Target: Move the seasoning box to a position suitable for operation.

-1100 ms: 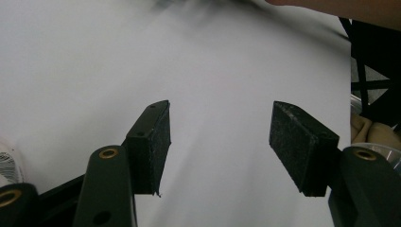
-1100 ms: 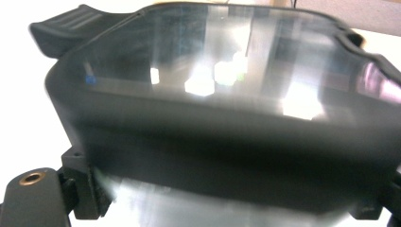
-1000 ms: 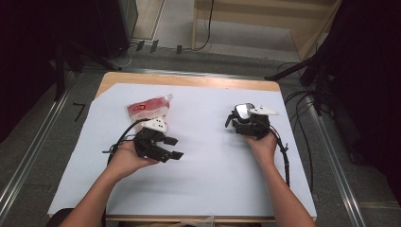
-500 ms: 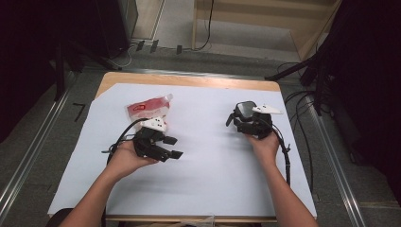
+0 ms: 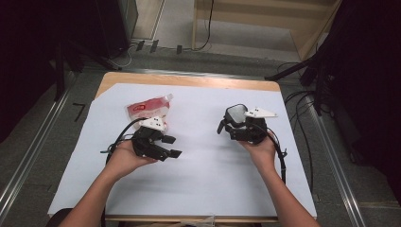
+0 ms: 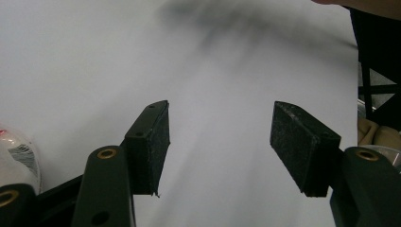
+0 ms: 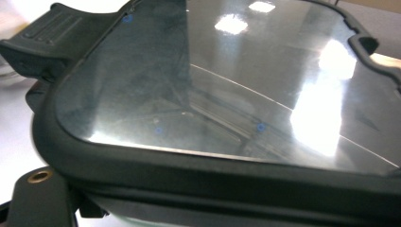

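High view: white sheet [image 5: 198, 189] covers the table [image 5: 189, 79]; red-and-white pouch [image 5: 146, 108] lies flat at the far left, just beyond the left gripper [image 5: 172, 146]; that gripper points toward the middle, jaws parted, nothing between them; right gripper [image 5: 227, 124] held above the sheet at the right, a dark lid [image 5: 235, 113] with a glossy face standing at its front end.

Left gripper view: left gripper [image 6: 220, 142] stands wide over bare sheet; edge of the pouch [image 6: 16, 156] at lower left, apart from the pads.

Right gripper view: the lid [image 7: 227, 94] looms very close, black rim, reflective pane; it looks gripped by its near edge, though the pads are hidden.

Judgement: step in hand is carrying the lid; next move calls for a steady grip and a clear spot to set it.
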`<state>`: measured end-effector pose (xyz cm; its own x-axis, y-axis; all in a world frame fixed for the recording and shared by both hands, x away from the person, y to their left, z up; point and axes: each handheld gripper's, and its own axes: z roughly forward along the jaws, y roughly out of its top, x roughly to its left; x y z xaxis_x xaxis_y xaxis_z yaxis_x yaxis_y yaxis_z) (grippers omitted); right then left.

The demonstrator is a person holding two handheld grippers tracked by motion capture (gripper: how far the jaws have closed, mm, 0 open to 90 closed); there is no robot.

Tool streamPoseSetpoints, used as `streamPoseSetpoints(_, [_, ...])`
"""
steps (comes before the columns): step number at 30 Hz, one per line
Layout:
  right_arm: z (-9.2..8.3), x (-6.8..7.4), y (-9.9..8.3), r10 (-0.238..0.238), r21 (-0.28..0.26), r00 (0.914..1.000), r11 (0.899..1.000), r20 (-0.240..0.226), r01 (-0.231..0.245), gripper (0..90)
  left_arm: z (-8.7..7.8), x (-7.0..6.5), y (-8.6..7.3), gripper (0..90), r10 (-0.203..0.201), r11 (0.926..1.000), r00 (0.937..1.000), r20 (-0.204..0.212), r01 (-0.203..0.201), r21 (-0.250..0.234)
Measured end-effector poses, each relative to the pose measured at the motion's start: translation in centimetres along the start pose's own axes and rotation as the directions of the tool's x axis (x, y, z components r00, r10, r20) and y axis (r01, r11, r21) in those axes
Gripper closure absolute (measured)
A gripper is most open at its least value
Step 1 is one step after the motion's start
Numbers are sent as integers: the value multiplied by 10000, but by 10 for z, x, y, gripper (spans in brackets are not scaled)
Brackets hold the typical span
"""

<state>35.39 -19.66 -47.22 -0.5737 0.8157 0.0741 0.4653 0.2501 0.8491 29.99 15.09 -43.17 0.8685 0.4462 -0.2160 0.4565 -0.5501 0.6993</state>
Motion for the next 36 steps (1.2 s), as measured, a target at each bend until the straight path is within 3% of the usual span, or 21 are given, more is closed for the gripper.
streamPoseSetpoints(6, [-12,16,-1,34,-11,9987,10000,-513,-34,144,0,1,-1,389,-77,9998,10000,9,77,-157])
streamPoseSetpoints(10, [-15,35,-6,-486,211,9949,9985,-887,506,145,1,1,-1,386,-84,9999,10000,-20,84,-117])
streamPoseSetpoints(13, [-13,40,-7,-582,262,9923,9978,-1093,614,145,0,1,-2,386,-87,9999,10000,27,88,-147])
streamPoseSetpoints(23, [3,58,-13,-535,417,9858,9973,-1590,609,145,-2,5,-5,405,-165,9998,9999,-49,165,-136])
streamPoseSetpoints(32, [26,82,-19,-818,666,9739,9930,-2116,978,145,-2,5,-5,409,-143,9997,9999,-31,142,-200])
streamPoseSetpoints(36, [29,86,-20,-794,678,9725,9930,-2188,963,145,-2,6,-5,409,-139,9998,9999,-84,138,-172])
